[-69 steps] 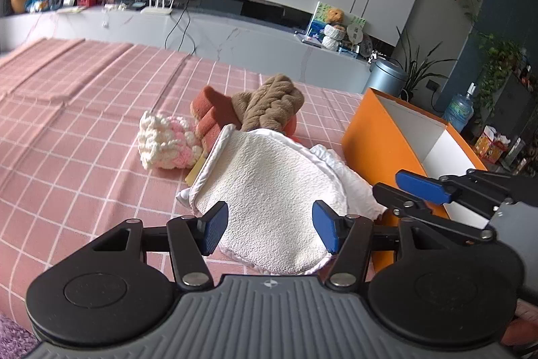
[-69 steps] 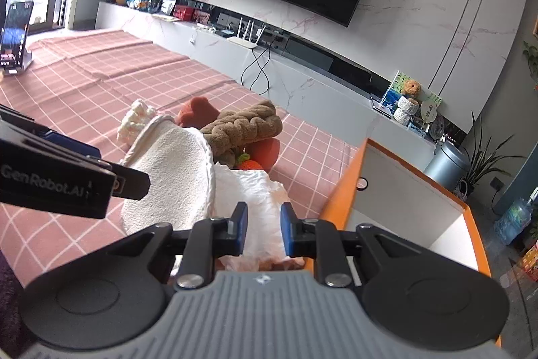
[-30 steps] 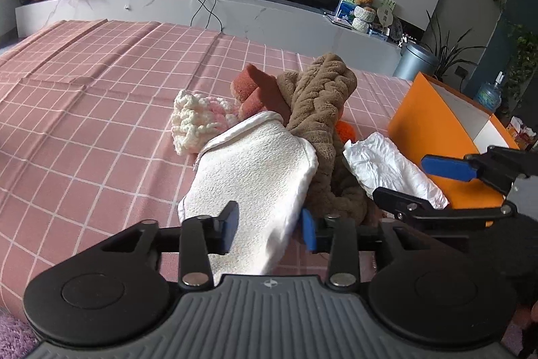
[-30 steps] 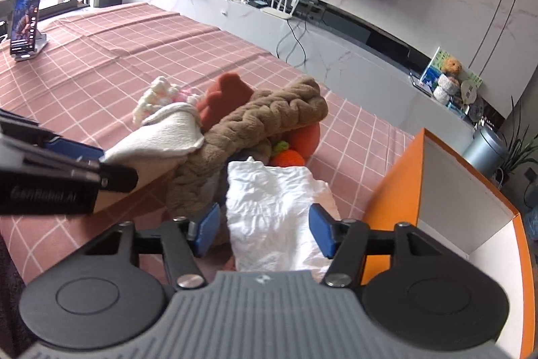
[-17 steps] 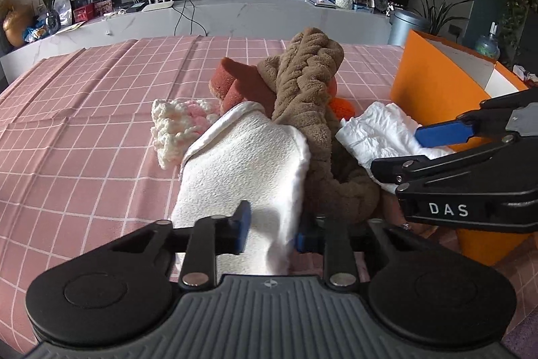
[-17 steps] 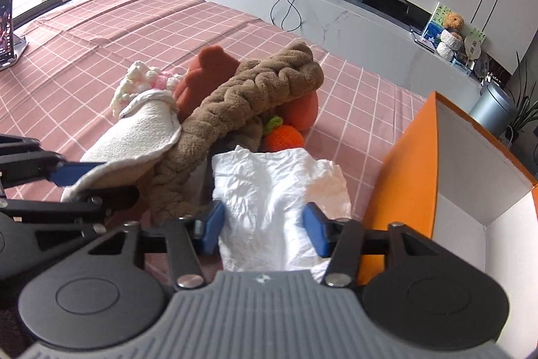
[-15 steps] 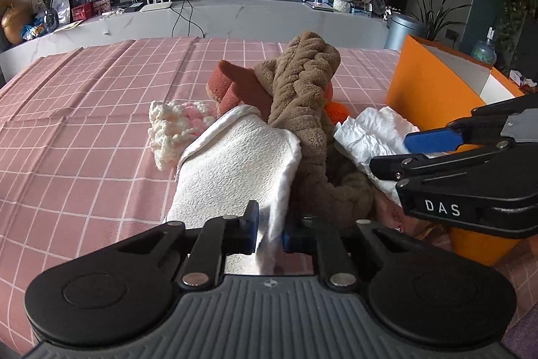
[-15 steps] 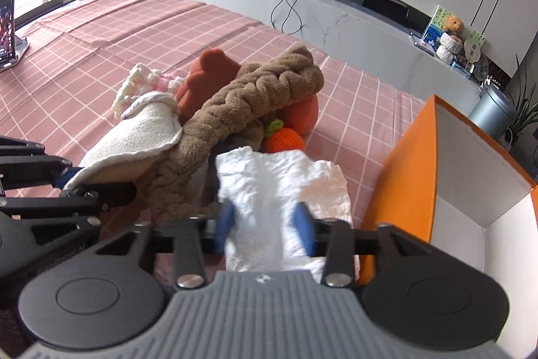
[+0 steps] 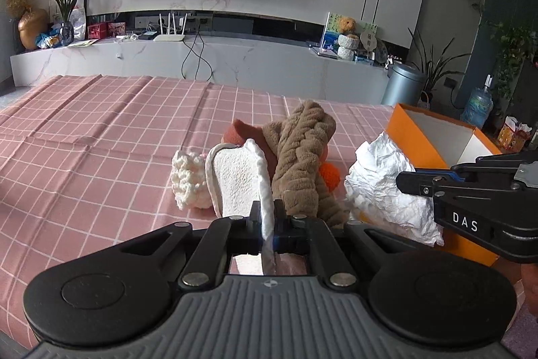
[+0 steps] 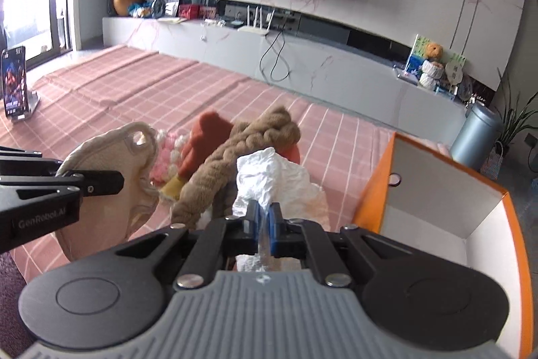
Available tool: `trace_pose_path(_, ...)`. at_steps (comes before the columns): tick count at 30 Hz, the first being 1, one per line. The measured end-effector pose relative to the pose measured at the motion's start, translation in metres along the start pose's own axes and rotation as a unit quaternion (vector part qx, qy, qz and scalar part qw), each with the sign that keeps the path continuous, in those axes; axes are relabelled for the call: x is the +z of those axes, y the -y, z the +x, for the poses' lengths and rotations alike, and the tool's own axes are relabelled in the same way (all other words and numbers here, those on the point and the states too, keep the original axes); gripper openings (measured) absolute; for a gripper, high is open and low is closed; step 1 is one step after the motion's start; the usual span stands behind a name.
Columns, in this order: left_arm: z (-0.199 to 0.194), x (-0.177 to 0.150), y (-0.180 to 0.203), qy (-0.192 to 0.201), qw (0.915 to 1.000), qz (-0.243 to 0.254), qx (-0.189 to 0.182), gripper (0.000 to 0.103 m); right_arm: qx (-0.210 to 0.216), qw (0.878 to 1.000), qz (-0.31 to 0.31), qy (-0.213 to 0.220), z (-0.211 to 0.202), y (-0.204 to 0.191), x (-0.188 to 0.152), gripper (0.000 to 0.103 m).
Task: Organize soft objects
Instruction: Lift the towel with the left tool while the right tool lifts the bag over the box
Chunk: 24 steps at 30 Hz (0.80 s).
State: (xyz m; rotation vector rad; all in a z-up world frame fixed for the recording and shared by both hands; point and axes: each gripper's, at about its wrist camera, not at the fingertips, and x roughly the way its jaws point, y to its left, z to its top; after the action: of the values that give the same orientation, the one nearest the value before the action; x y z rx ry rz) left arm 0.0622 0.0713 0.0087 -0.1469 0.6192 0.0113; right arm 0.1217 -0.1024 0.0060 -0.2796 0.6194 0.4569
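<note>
The left gripper (image 9: 267, 217) pinches the cream towel (image 9: 240, 181); the right gripper (image 10: 264, 217) pinches the white cloth (image 10: 272, 174). Both cloths sit beside the brown braid (image 9: 299, 157), box (image 10: 437, 191) at 3 o'clock.

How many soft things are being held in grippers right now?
2. The cream pad is pinched in the left gripper; the white crumpled cloth is pinched in the right gripper, beside the orange box.

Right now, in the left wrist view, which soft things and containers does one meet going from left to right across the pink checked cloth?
Cream-and-pink knitted yarn bundle → white terry towel mitt held in the left claw → brown braided plush → crumpled white cloth → orange cardboard box.
</note>
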Motion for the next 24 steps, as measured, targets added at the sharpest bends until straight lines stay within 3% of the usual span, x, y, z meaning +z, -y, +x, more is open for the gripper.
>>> trace_pose_path(6,-0.021,0.014,0.008,0.031,0.9995,0.001,-0.006,0.006,0.004,0.999,0.009,0.043,-0.031,0.009,0.010,0.003)
trace_pose_path(15,-0.043,0.034,0.028,0.066,0.9970,0.019,-0.036,0.006,0.029,0.996,0.046,0.071,-0.069,0.029,0.017,0.003)
trace_pose_path(24,-0.048,0.050,0.054,0.092,0.9920,0.039,-0.078,0.006,0.009,0.992,0.074,0.099,-0.103,0.058,0.019,0.003)
